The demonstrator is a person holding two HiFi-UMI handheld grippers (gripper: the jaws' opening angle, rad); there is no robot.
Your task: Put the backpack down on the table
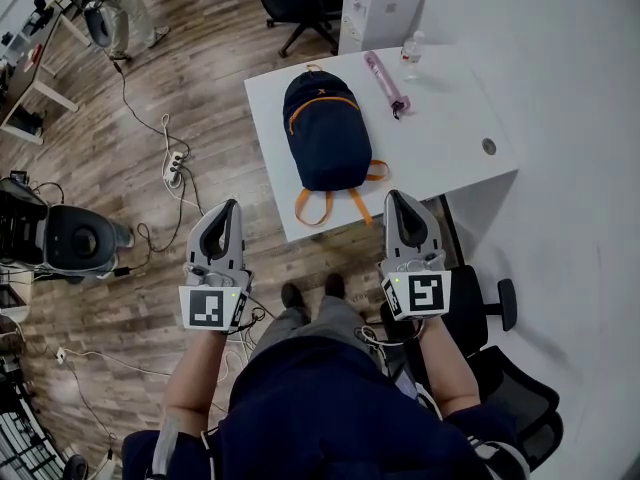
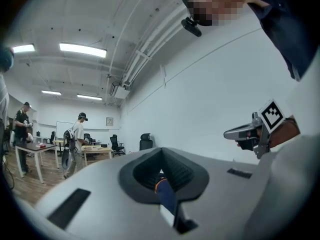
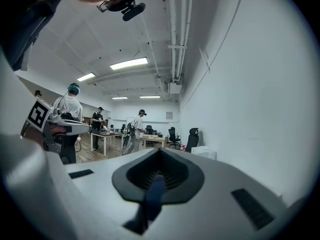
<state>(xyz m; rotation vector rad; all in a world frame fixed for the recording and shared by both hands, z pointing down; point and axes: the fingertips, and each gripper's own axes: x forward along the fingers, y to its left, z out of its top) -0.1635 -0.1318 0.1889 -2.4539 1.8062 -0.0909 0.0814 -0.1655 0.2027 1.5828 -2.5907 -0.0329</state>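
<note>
The backpack [image 1: 325, 128] lies flat on the bench [image 1: 440, 138], ahead of the left hand-held gripper [image 1: 231, 206] and right hand-held gripper [image 1: 396, 198], both closed and empty. It seems soft and light; its top loop [image 1: 313, 68] probably suits gripping.

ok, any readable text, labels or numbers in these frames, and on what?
No readable words or numbers anywhere.
Cubes on left gripper and right gripper: square black-and-white markers, no text.
Orange mark on backpack: too small to read.
Label on bottle: too small.
Far wall sign: blurred.
</note>
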